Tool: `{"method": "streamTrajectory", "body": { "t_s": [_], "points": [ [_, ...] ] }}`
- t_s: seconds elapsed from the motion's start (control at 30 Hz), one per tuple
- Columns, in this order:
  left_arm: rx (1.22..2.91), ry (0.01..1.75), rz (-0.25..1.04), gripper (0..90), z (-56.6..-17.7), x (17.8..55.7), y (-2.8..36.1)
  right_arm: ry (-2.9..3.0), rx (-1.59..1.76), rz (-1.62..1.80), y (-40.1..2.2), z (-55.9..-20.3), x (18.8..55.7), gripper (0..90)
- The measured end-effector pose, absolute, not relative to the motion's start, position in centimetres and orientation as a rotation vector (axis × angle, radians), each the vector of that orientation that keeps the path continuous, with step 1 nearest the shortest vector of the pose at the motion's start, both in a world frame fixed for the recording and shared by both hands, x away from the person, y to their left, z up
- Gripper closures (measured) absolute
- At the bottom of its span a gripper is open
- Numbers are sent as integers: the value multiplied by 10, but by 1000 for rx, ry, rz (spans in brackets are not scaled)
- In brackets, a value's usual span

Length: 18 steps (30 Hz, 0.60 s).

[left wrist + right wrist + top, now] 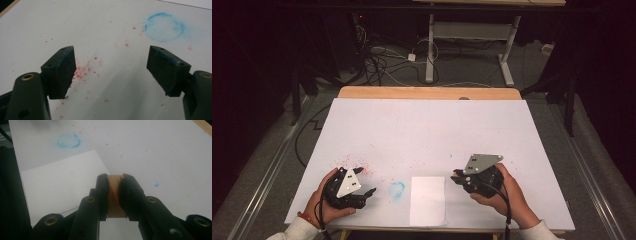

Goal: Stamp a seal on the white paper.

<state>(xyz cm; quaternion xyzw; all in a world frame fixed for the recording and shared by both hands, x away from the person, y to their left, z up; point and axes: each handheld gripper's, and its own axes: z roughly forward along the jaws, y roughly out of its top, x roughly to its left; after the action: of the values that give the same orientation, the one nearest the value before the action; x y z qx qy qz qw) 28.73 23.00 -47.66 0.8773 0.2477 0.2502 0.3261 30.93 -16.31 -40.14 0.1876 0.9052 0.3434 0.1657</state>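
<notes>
No brand, label or legible writing on any item.

Left gripper (368,192): held in the person's left hand (323,200) at the near left of the white board (427,130). Jaws wide apart, nothing between them, over a scatter of red specks (82,72). From the left gripper view, a blue ring stain (163,27) lies ahead and to the right of the jaws.

Right gripper (457,176): held in the right hand (507,197) at the near right of the board, grey three-cornered plate (481,163) on top. In the right gripper view, jaws clamped on a small tan block (115,195), flat-sided; its long axis runs along the jaws, pointing forward. A faint reddish smear on its top face. What the block is made of, cannot tell.

White sheet of paper (428,200): lies flat at the near edge, between the two grippers, long axis running away from the person. The right gripper's tip is just beside its right edge; contact cannot be told. The blue ring stain sits just left of the sheet.
</notes>
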Motion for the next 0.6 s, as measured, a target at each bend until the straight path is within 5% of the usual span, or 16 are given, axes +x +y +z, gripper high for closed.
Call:
{"method": "streamTrajectory", "body": {
  "t_s": [0.6],
  "points": [
    [2305, 661, 652, 212, -478, 287, 231, 2737, 387, 911, -90, -433, 306, 765]
  ]
}}
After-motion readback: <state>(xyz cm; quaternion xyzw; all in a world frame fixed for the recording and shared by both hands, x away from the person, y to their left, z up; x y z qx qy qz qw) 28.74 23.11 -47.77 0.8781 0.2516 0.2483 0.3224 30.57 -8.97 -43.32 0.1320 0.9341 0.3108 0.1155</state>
